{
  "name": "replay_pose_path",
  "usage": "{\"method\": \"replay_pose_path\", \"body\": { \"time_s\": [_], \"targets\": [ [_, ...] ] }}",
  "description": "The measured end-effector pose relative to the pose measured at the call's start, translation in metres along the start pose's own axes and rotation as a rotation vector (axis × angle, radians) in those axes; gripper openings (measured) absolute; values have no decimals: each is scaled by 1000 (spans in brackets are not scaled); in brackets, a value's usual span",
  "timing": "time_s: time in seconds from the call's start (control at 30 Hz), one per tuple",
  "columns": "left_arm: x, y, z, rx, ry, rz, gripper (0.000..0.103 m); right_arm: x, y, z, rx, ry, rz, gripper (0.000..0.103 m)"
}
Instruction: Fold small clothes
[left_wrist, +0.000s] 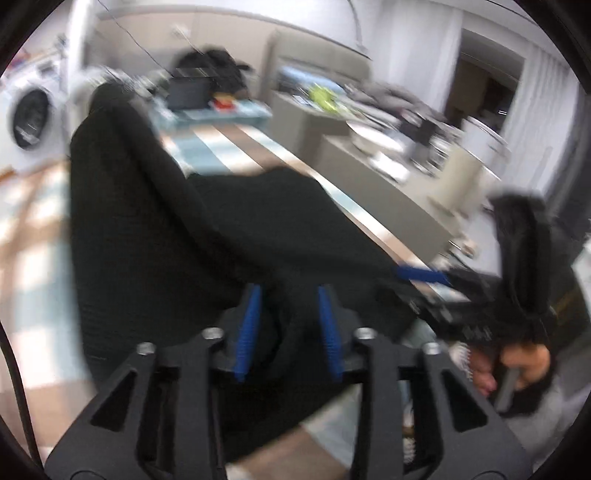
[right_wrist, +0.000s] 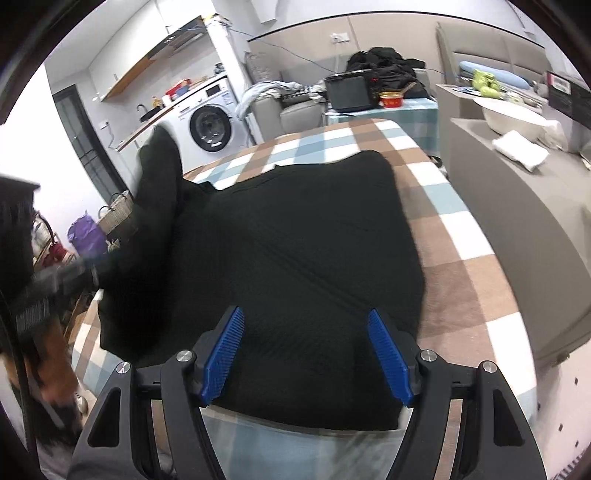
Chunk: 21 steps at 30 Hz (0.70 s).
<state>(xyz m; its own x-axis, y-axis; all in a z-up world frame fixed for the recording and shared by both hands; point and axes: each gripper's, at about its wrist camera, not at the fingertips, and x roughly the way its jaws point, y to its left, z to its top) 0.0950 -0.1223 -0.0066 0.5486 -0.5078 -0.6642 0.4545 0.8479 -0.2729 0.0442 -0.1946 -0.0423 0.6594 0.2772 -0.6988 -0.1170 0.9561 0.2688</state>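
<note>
**Hand-held gripper at left lifts black garment**

Hand-held gripper, left (left_wrist: 290, 332): black cloth is seen between its blue pads, but a firm pinch cannot be told, pic is blurred. Right hand-held gripper (right_wrist: 306, 354) is held wide open above the near hem, nothing gripped. The black knit garment (right_wrist: 303, 236) is spread on the checked bed cover (right_wrist: 461, 236), one side raised like a sleeve. Fabric is judged soft, light, floppy, not slippery; it should be taken at edges or corners, w/ both layers pinched.
</note>
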Motion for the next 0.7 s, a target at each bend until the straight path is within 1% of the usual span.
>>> {"method": "replay_pose_path", "body": {
  "time_s": [0.03, 0.1, 0.13, 0.17, 0.27, 0.3, 0.37, 0.43, 0.5, 0.57, 0.63, 0.7],
  "targets": [
    [4, -3, -7, -7, 20, -18, 52, 1, -4, 0, 14, 7, -8, 71],
    [2, -6, -22, 9, 28, -21, 53, 0, -8, 0, 27, 10, -11, 71],
    [-2, -6, -27, 17, 22, -9, 55, 0, -9, 0, 35, 9, -9, 71],
    [-6, -5, -32, 20, 16, 7, 59, -1, -9, 1, 38, 7, -6, 71],
    [-30, 10, -44, -9, -19, 38, 66, -5, -4, 4, 44, -4, 28, 71],
    [-39, 17, -48, -20, -34, 55, 67, -5, -1, 5, 41, -5, 43, 71],
    [-56, 33, -53, -37, -53, 102, 73, -4, 9, 7, 23, -1, 84, 71],
    [-68, 54, -59, -65, -68, 164, 73, 1, 22, 9, 2, 16, 122, 71],
    [-82, 78, -64, -100, -63, 203, 73, 7, 35, 10, -21, 32, 151, 71],
    [-84, 98, -66, -132, -60, 241, 73, 11, 47, 13, -40, 42, 188, 67],
    [-84, 113, -71, -153, -49, 265, 73, 19, 63, 16, -66, 62, 254, 51],
    [-80, 126, -75, -170, -26, 267, 73, 29, 72, 19, -83, 91, 299, 47]
  ]
}}
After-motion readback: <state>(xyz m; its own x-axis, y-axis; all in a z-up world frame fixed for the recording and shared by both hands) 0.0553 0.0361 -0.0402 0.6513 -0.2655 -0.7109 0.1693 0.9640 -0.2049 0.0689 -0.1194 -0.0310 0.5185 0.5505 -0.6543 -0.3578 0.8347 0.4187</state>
